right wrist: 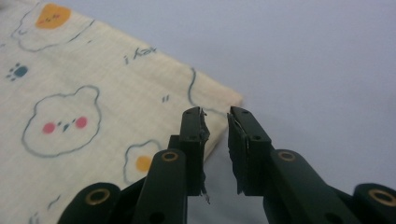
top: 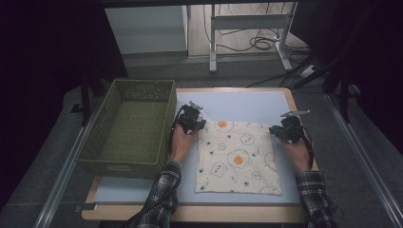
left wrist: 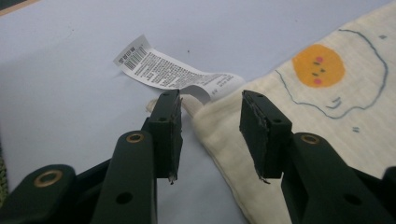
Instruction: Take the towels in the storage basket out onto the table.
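Observation:
A cream cloth (top: 237,156) printed with fried eggs and bears lies flat on the pale blue table mat (top: 247,104). My left gripper (top: 199,125) is at the cloth's far left corner. In the left gripper view its jaws (left wrist: 210,121) stand open astride that corner (left wrist: 219,121), the pads clear of the fabric, and a white printed care label (left wrist: 173,72) sticks out just beyond. My right gripper (top: 274,131) is at the far right corner. In the right gripper view its jaws (right wrist: 215,126) are close together with a narrow gap over the cloth's edge (right wrist: 219,95).
A green woven basket (top: 123,168) stands empty at the left, right beside my left hand. The wooden table edge (top: 190,213) runs along the front. Beyond the table are a desk frame and cables (top: 256,42) on the floor.

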`<control>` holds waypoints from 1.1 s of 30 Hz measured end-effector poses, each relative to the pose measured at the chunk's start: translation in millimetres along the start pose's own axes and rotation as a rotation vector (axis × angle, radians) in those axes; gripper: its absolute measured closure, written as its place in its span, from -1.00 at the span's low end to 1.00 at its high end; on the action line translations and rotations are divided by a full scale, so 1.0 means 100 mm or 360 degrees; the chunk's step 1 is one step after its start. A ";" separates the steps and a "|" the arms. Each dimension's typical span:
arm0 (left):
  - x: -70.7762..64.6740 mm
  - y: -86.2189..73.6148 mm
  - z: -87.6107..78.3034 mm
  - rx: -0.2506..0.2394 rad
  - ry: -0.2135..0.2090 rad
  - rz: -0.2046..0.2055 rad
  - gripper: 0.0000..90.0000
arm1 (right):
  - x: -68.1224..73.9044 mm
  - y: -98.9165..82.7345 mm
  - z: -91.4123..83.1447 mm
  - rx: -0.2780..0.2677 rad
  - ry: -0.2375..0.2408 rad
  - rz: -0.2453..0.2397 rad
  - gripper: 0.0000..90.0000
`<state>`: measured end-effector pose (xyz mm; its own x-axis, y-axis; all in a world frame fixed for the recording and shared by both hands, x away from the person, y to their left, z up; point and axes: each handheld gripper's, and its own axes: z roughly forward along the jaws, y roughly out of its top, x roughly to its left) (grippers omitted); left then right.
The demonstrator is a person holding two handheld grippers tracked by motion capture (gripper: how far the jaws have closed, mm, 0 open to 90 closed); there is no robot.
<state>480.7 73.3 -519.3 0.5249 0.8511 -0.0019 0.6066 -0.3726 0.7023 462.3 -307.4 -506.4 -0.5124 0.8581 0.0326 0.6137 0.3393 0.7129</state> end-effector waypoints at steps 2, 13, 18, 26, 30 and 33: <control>0.00 0.00 0.03 0.0012 0.0007 0.0008 0.31 | -0.03 0.02 0.03 0.0001 -0.0014 0.0008 0.68; 0.06 -0.07 0.14 0.0007 0.0010 -0.0077 0.20 | -0.08 0.14 0.23 0.0003 -0.0048 0.0015 0.52; 0.04 -0.08 0.14 -0.0006 -0.0068 -0.0085 0.57 | -0.09 0.16 0.31 0.0025 -0.0060 -0.0001 0.66; 0.04 -0.04 0.14 -0.0029 -0.0103 -0.0108 0.95 | -0.04 0.25 0.30 0.0092 -0.0101 -0.0018 0.92; 0.06 0.07 0.12 -0.0110 -0.0054 -0.0107 0.95 | -0.12 0.35 0.26 0.0029 -0.0115 0.0011 0.92; 0.05 0.17 0.04 -0.0147 -0.0055 -0.0122 0.95 | -0.16 0.46 0.18 -0.0034 -0.0107 0.0051 0.92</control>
<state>496.3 69.9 -510.5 0.5004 0.8619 -0.0813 0.5887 -0.2700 0.7619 509.9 -298.7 -487.3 -0.4507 0.8926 0.0092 0.6159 0.3034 0.7270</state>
